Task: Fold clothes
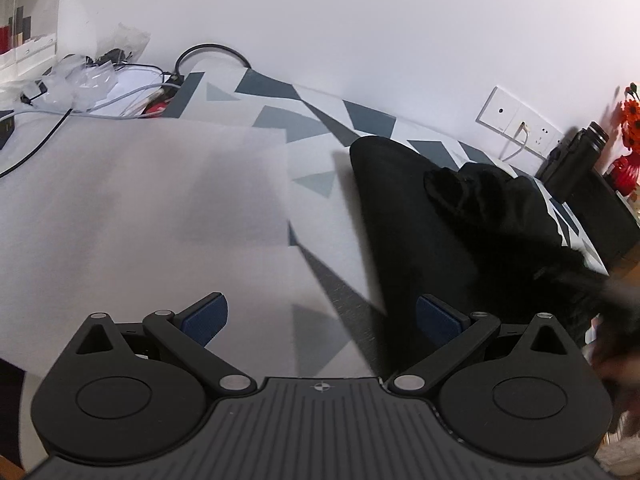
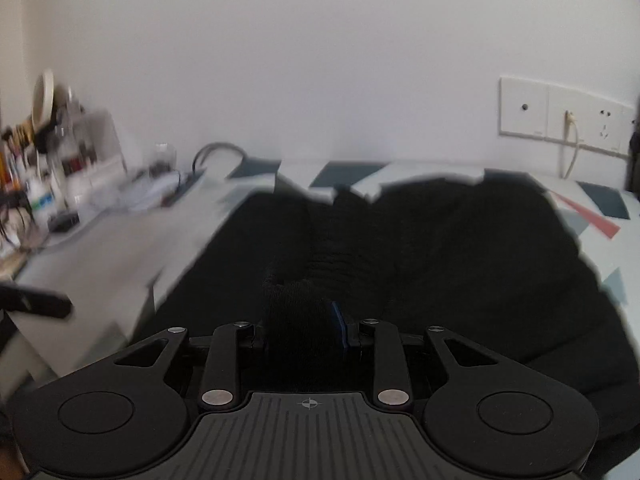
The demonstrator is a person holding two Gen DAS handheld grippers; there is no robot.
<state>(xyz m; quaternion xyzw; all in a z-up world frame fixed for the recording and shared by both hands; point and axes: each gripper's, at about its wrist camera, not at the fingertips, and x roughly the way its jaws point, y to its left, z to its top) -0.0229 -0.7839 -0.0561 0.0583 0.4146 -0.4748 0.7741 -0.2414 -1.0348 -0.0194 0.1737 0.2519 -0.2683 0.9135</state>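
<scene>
A black garment (image 1: 448, 216) lies spread on a cloth with grey and dark triangles (image 1: 304, 120), at the right of the left wrist view. My left gripper (image 1: 322, 320) hangs open above the cloth just left of the garment's edge, nothing between its blue pads (image 1: 204, 318). In the right wrist view the same black garment (image 2: 440, 248) fills the middle, bunched into a ridge. My right gripper (image 2: 306, 330) is shut on a fold of that black fabric; one blue pad (image 2: 339, 326) shows beside it.
A plain white sheet (image 1: 140, 208) covers the table's left part. Cables (image 1: 120, 96), plastic bags and a clear organiser (image 1: 28, 20) crowd the far left. Wall sockets (image 1: 520, 120), a dark bottle (image 1: 576, 156) and red flowers (image 1: 632, 120) stand at the right. A shelf of small items (image 2: 48, 168) sits left.
</scene>
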